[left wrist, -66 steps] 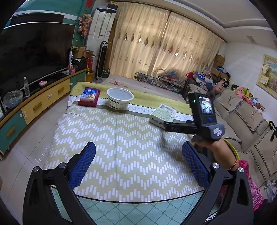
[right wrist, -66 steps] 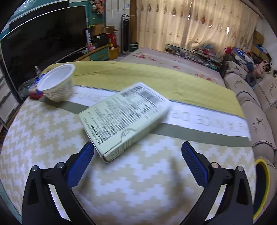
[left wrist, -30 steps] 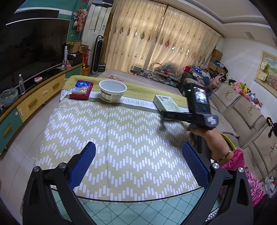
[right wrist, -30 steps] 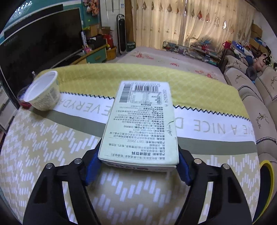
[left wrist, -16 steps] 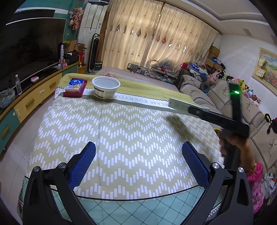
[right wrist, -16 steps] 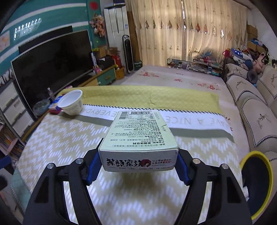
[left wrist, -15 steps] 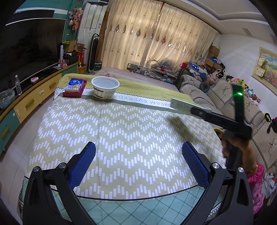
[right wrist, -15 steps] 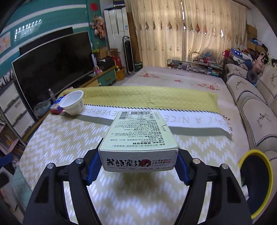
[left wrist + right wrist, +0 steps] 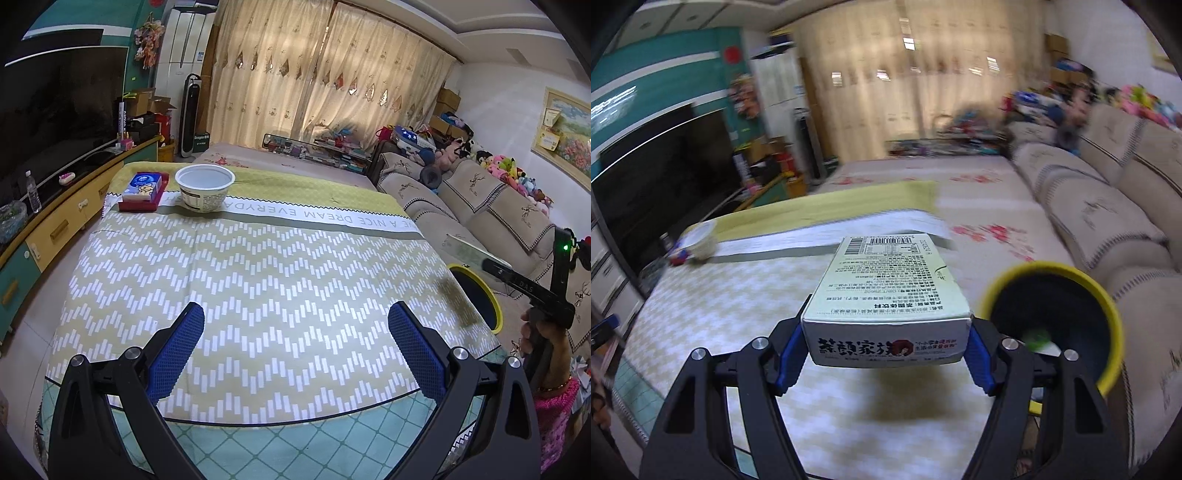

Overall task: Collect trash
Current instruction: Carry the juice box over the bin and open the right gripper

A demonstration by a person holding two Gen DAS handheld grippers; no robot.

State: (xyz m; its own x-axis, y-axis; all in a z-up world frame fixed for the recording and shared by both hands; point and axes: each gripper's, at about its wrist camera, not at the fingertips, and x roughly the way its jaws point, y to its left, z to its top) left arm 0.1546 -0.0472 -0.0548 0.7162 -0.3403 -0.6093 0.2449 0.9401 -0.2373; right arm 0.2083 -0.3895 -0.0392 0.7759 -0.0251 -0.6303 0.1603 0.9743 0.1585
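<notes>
Pale green printed cardboard carton [image 9: 886, 284], pinched in the right gripper [image 9: 884, 350], has left the surface's far edge and now hangs near its right edge beside the yellow-rimmed dark bin [image 9: 1056, 317], nearly ready to drop.

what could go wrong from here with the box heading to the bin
1. The right gripper clamps only the near end of the pale green box, most of which sticks out forward; the frame is blurred with movement, so the box might tip or slip.
2. The yellow-rimmed bin sits low beside the table edge, off to the right; released too soon, the box could hit the rim or land on the floor.
</notes>
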